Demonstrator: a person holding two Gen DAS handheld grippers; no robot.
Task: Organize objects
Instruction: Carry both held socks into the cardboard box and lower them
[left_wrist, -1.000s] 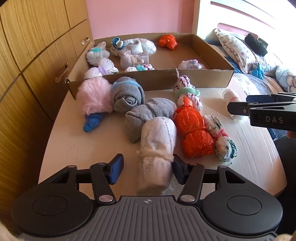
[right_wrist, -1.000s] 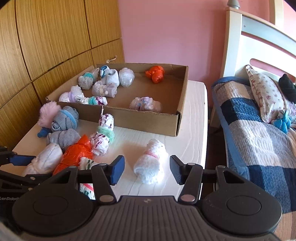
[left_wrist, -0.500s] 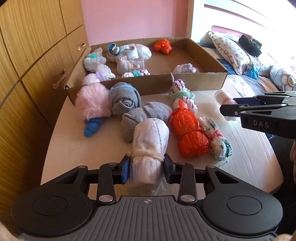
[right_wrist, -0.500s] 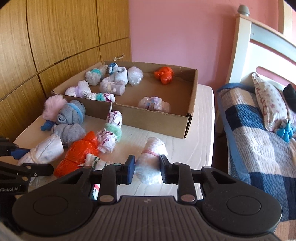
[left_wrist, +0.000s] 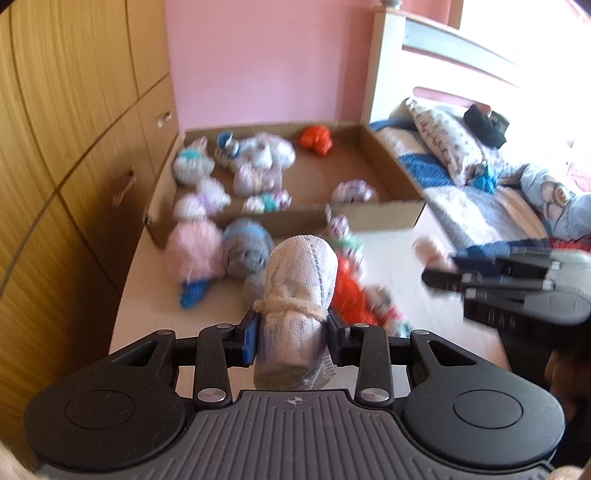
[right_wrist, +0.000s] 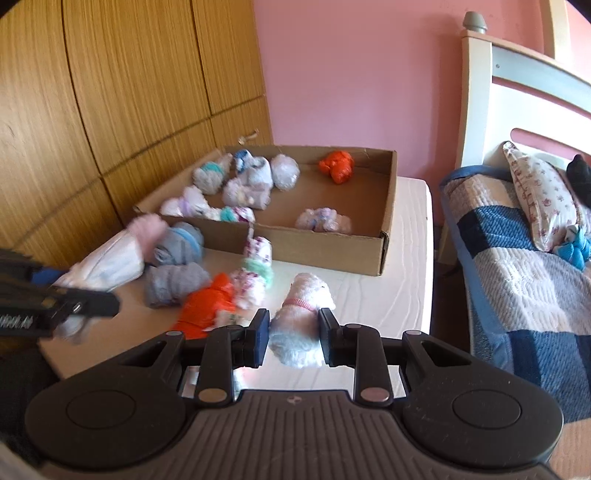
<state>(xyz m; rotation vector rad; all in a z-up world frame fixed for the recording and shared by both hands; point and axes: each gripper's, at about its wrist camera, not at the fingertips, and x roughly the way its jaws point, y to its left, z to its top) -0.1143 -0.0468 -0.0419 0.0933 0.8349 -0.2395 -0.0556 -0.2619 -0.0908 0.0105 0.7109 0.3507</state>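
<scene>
**Both grippers clamped on sock rolls, box waiting at the far end**

Left gripper (left_wrist: 291, 334): blue pads pressed against both sides of a white sock roll (left_wrist: 299, 295), gripped just below its tied band. Roll points up and away from the camera, its rounded end in front of the pile behind. From the right wrist view the same roll (right_wrist: 107, 266) appears at the left, raised off the table, with the left gripper's dark body below it.

Right gripper (right_wrist: 293, 338): pads closed onto a fluffy white roll with a pink band (right_wrist: 304, 321). Cannot tell whether this roll rests on the white table (right_wrist: 402, 280) or is just clear of it.

Loose on the table, left of the right gripper: an orange bundle (right_wrist: 208, 304), a grey roll (right_wrist: 173, 286), a patterned roll with a green band (right_wrist: 258, 266), a grey roll with a blue stripe (right_wrist: 181, 245), and a pink fluffy piece (left_wrist: 195, 253), all close together near the box's front wall.

Cardboard box (right_wrist: 332, 249) sits at the far end of the table against the pink wall. Inside: a cluster of pale rolls in the far-left part, an orange roll (right_wrist: 336, 166) at the far right, a pale roll (right_wrist: 323, 219) near the front wall.

Wooden cabinet to the left; bed with a quilt (right_wrist: 524, 280) to the right. Left wrist view is motion-blurred.
</scene>
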